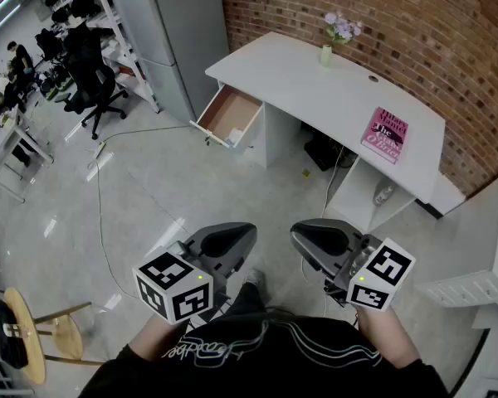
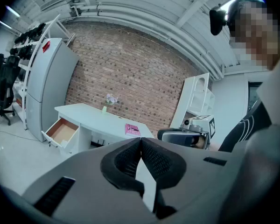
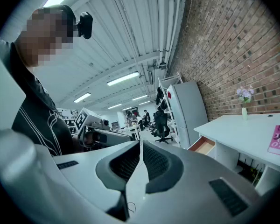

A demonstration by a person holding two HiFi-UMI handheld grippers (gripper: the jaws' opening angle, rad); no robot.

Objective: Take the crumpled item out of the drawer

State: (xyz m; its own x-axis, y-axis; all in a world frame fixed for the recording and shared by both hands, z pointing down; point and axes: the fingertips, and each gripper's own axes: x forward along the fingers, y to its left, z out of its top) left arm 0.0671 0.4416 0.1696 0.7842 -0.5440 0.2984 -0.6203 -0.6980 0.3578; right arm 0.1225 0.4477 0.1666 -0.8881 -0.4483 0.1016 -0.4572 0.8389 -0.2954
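Note:
The white desk (image 1: 315,89) stands against the brick wall, well ahead of me. Its left drawer (image 1: 228,114) is pulled open and shows a brown inside; I cannot make out a crumpled item in it from here. My left gripper (image 1: 246,234) and right gripper (image 1: 299,234) are held side by side close to my body, above the floor. Both are shut with nothing between the pads. In the left gripper view the drawer (image 2: 61,130) lies far off at the left. The right gripper view has the drawer (image 3: 203,145) at the right.
A pink book (image 1: 386,135) and a small flower vase (image 1: 326,54) sit on the desk. A tall grey cabinet (image 1: 178,40) stands left of the drawer, with an office chair (image 1: 95,94) beyond. A cable (image 1: 100,222) crosses the floor. A wooden stool (image 1: 29,330) is near left, a white shelf (image 1: 473,288) near right.

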